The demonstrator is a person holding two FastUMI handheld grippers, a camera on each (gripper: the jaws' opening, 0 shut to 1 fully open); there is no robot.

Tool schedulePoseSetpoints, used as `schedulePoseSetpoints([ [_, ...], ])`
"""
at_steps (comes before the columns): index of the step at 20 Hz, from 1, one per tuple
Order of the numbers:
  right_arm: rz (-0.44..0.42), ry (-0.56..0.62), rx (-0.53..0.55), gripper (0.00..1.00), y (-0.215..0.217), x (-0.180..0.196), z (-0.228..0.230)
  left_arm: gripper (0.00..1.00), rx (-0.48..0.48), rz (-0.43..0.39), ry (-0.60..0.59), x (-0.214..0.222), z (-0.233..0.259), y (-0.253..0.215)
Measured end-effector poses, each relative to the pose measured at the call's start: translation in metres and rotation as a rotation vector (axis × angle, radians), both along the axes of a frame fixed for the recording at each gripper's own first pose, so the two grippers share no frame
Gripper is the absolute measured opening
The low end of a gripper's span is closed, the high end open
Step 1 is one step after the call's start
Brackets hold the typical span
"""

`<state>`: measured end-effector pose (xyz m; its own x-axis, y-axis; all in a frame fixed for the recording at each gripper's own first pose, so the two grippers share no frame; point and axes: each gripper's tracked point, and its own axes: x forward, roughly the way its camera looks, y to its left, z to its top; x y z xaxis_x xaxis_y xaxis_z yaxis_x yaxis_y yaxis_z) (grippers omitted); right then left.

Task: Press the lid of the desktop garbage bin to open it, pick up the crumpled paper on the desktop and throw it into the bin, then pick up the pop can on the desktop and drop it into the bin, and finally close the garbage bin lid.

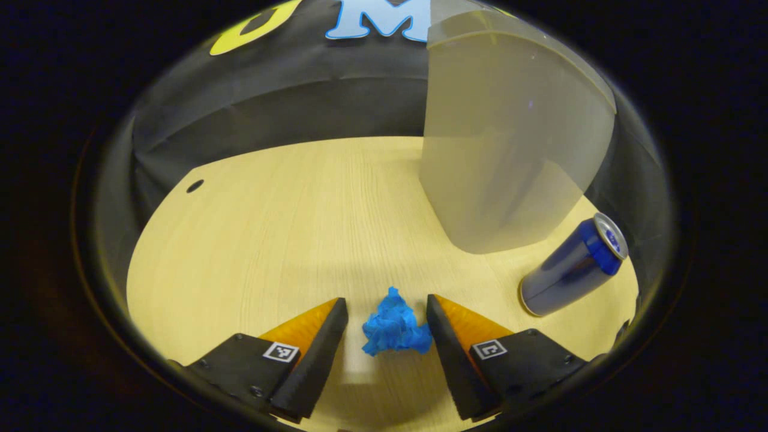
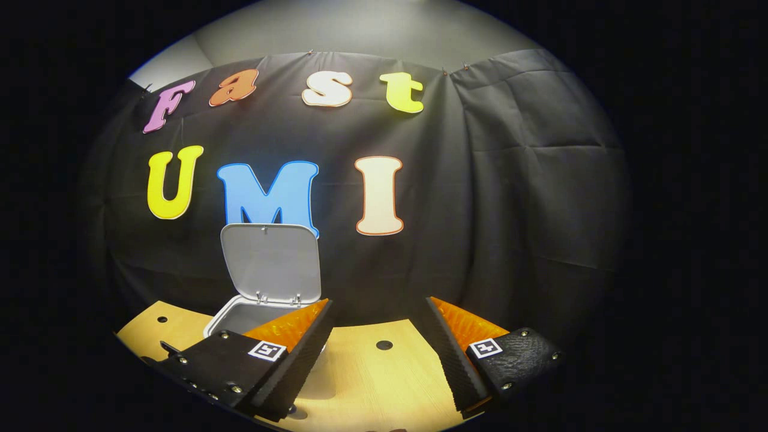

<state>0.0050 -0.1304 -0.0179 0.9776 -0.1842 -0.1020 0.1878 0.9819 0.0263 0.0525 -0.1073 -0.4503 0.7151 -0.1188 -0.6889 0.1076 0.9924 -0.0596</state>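
In the left gripper view a blue crumpled paper (image 1: 396, 327) lies on the wooden desktop between the spread fingers of my left gripper (image 1: 387, 313), which is open around it; the paper's right edge is at the right finger. The pale grey garbage bin (image 1: 510, 150) rises close at the upper right. A blue pop can (image 1: 573, 267) lies on its side to the right of the bin's foot. In the right gripper view the bin (image 2: 231, 318) stands at the left with its lid (image 2: 270, 264) raised upright. My right gripper (image 2: 378, 324) hangs open above the desk, nothing between its fingers.
The light wooden desktop (image 1: 288, 228) has small round holes: a hole (image 1: 195, 186) at the far left, another hole (image 2: 384, 345) ahead of my right gripper. Black cloth walls close off the back of the booth behind the desk.
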Motion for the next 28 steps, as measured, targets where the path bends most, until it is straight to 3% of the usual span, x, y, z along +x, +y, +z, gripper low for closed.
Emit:
schedulePoseSetpoints([
  [2, 0.002, 0.001, 0.001, 0.95, -0.001, 0.000, 0.000, 0.77, 0.010, 0.005, -0.012, 0.000, 0.000, 0.001],
  [4, 0.006, 0.001, 0.004, 0.95, 0.001, 0.000, 0.000, 0.78, 0.049, 0.017, -0.033, 0.003, 0.000, 0.009],
  [8, 0.015, 0.000, 0.002, 1.00, 0.004, 0.001, -0.001, 0.43, 0.052, 0.044, -0.037, 0.002, 0.003, 0.012],
  [16, 0.040, -0.007, 0.006, 1.00, 0.011, 0.003, 0.000, 0.43, 0.044, 0.051, -0.105, 0.014, 0.038, 0.013],
  [17, 0.045, -0.009, 0.007, 0.95, 0.012, 0.005, 0.000, 0.42, 0.042, 0.056, -0.123, 0.018, 0.047, 0.016],
  [28, 0.092, -0.025, 0.019, 0.95, 0.029, 0.017, 0.002, 0.44, -0.011, 0.090, -0.331, 0.040, 0.158, 0.023],
])
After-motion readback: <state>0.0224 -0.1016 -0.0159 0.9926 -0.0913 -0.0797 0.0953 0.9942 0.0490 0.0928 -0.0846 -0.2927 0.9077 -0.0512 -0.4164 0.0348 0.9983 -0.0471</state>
